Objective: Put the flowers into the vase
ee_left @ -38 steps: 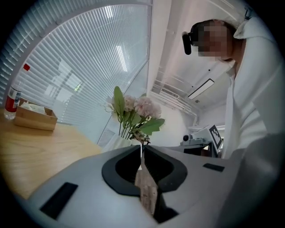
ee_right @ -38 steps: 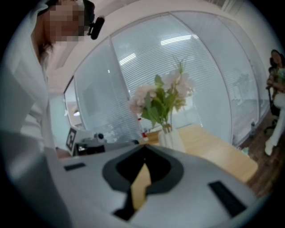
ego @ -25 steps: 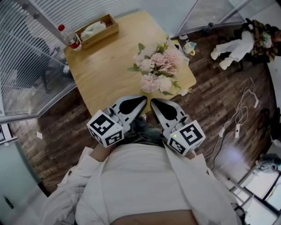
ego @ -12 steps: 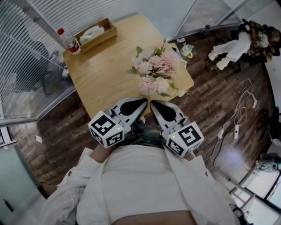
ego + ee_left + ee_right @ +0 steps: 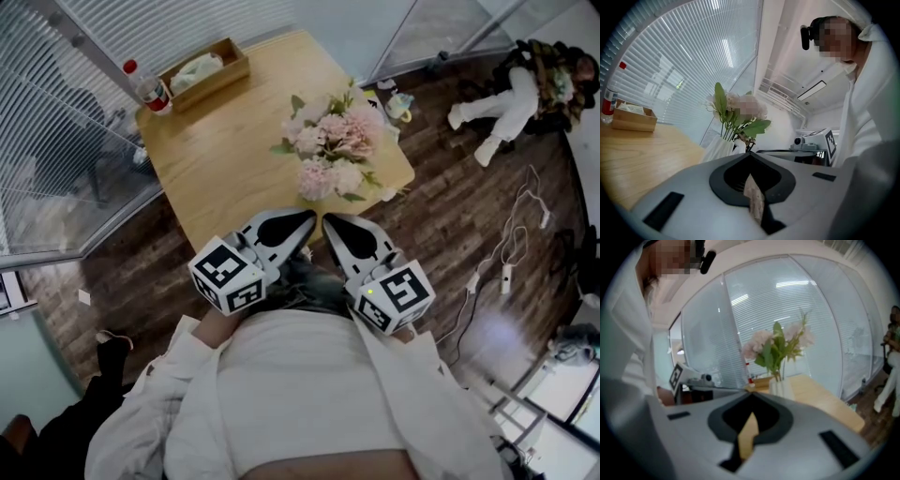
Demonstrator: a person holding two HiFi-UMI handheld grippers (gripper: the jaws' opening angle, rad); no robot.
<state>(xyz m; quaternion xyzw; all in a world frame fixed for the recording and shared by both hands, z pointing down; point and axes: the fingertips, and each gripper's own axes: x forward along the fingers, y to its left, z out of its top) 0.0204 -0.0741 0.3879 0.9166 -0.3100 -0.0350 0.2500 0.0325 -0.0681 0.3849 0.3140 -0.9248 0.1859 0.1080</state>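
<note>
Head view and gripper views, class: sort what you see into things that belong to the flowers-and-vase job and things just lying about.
Belongs to the job:
flowers
vase
left gripper, fingers shut, empty
right gripper, fingers shut, empty

Just lying about:
water bottle
wooden box
cables on the floor

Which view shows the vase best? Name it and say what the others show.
The left gripper view: the white ribbed vase stands side-on with the stems going in, though its base is out of sight. The right gripper view shows it smaller and blurrier. In the head view the flowers cover it from above.
</note>
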